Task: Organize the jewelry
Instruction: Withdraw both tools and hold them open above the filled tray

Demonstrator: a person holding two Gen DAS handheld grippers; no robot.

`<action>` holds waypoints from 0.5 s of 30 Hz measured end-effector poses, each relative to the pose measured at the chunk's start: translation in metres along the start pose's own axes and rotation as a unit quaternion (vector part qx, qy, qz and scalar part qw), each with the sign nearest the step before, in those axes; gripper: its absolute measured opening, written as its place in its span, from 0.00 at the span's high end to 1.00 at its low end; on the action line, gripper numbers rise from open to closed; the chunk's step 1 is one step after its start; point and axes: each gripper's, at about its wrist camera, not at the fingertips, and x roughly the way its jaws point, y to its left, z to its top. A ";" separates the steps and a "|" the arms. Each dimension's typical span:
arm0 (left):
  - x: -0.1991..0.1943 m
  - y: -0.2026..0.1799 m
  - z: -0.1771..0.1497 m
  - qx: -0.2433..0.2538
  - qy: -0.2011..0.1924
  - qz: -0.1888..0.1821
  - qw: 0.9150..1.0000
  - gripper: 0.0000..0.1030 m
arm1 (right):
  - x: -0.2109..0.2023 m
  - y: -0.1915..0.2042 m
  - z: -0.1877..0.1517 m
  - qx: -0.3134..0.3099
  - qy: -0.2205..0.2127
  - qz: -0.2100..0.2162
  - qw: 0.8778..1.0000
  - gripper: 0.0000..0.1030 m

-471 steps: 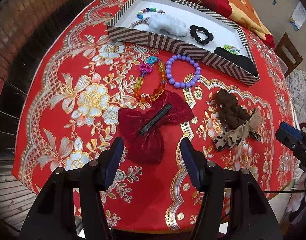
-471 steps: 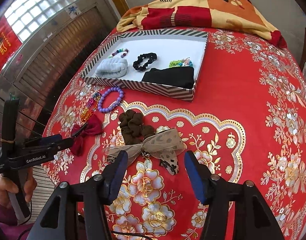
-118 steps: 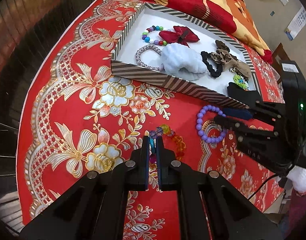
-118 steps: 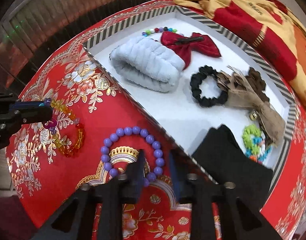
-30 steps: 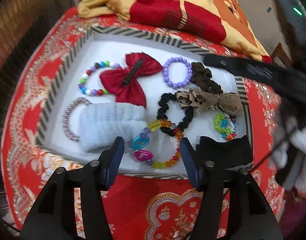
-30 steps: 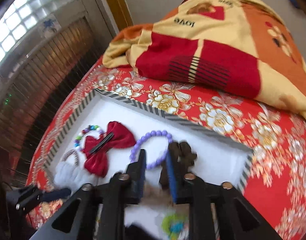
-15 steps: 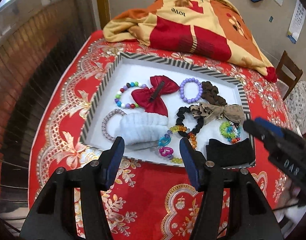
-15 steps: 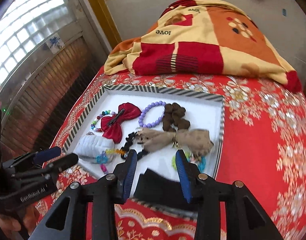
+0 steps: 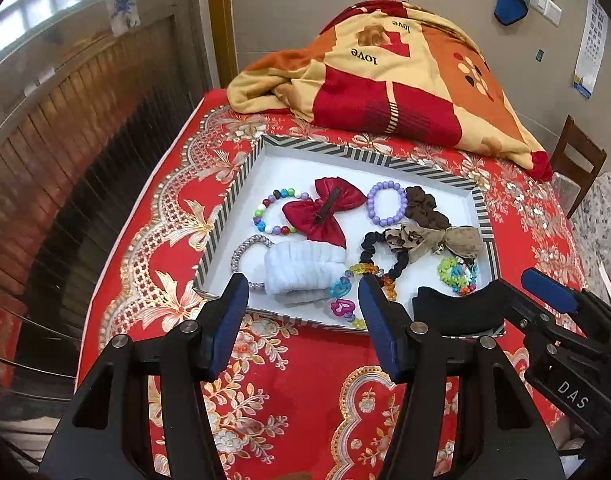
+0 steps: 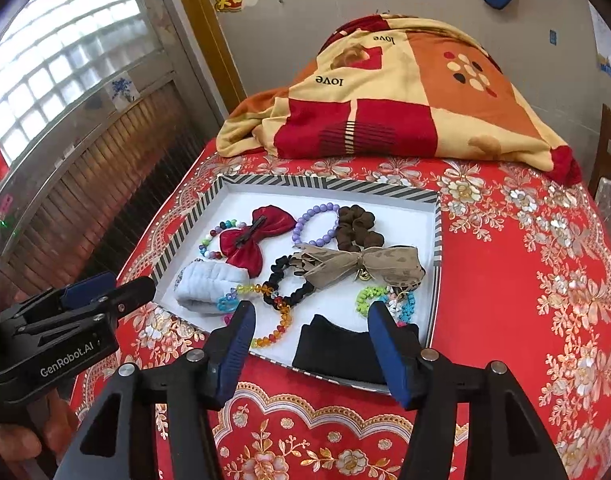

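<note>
A white tray with a striped rim sits on the red tablecloth. In it lie a red bow clip, a purple bead bracelet, a brown scrunchie, a leopard bow, a black scrunchie, a white fuzzy band, a multicolour bead bracelet and an amber bead string. My left gripper is open and empty, held above the table before the tray's near edge. My right gripper is open and empty, also before the near edge.
A folded red and yellow blanket lies on the table behind the tray. A black cloth and a green bead piece lie in the tray's near right corner. A wooden chair stands at the right. A slatted wall runs along the left.
Both grippers have drawn back and up from the tray, so more of the table and room shows. The right gripper has opened wider. The tray's contents have not moved.
</note>
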 end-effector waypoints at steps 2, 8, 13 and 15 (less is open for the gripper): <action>-0.002 0.000 0.000 0.001 -0.002 0.002 1.000 0.44 | -0.002 0.001 0.000 -0.002 0.000 -0.002 1.000 0.45; -0.005 0.003 -0.001 -0.001 -0.006 0.006 1.000 0.44 | -0.004 0.003 -0.001 -0.003 -0.001 -0.008 1.000 0.45; -0.006 0.004 0.000 -0.001 -0.009 0.007 1.000 0.44 | -0.004 0.004 -0.002 -0.004 0.004 -0.008 1.000 0.45; -0.006 0.003 0.000 -0.001 -0.010 0.007 1.000 0.44 | -0.004 0.005 -0.003 -0.006 0.005 -0.008 1.000 0.45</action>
